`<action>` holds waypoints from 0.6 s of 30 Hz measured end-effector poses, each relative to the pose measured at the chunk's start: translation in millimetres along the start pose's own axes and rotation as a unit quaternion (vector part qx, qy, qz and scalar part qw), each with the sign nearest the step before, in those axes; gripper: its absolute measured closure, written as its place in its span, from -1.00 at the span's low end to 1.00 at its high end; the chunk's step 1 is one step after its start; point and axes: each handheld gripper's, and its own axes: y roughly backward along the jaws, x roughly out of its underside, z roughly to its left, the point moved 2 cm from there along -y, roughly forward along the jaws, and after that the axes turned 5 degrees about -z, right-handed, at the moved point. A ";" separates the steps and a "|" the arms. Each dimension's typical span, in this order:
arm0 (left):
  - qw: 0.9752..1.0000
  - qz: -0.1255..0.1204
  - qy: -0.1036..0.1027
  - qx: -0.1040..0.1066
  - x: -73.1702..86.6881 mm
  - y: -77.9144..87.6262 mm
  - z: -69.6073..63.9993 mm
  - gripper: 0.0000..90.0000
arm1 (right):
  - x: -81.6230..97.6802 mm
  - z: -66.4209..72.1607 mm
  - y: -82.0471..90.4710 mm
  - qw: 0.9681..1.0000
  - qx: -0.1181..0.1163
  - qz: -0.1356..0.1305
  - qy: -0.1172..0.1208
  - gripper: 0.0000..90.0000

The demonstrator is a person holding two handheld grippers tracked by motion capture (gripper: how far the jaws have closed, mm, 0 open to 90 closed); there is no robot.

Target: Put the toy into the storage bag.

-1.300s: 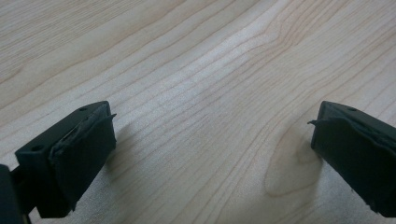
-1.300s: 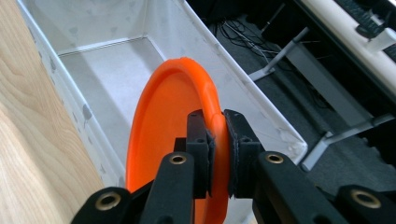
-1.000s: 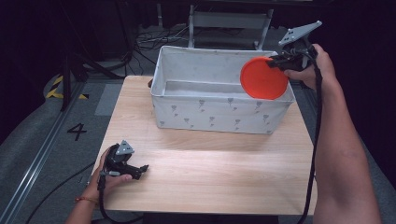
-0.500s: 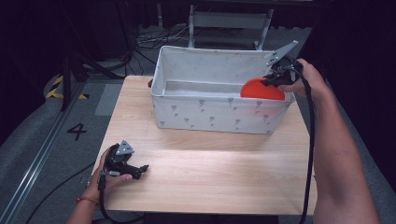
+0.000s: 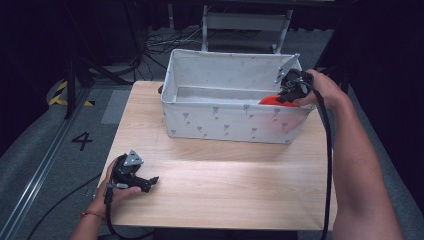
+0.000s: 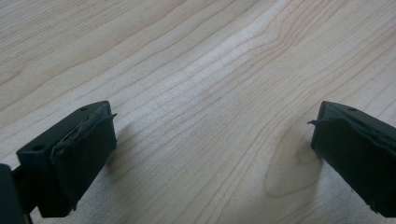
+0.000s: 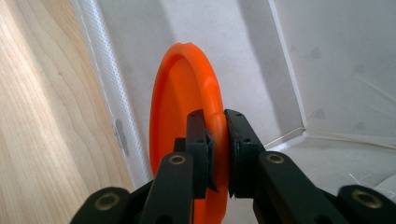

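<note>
Right claw: clenched on round orange plastic plate, inside white fabric box, right of frame.
Left claw: released, on light wooden tabletop, lower left.

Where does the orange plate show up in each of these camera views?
High view: orange plate at the right end of the white fabric bin, under the right claw.
Left gripper view: bare wooden tabletop between open jaws.
Right gripper view: plate centre frame, on edge, rim clamped.
Shared landmark: the bin's wall.
</note>
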 end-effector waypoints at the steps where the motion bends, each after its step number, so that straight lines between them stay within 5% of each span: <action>1: 1.000 0.000 -0.001 0.000 0.0 -0.1 0.1 -0.99 | -0.9 0.9 -1.5 1.000 -0.003 0.006 0.001 0.80; 9: 1.000 0.000 0.000 0.000 -0.1 -0.1 -0.1 -0.99 | -10.7 6.5 -17.5 0.998 -0.021 0.046 0.026 0.79; 18: 1.000 0.000 -0.001 0.002 -0.1 -0.3 0.1 -0.99 | -13.8 9.2 -23.6 0.998 -0.023 0.053 0.029 0.75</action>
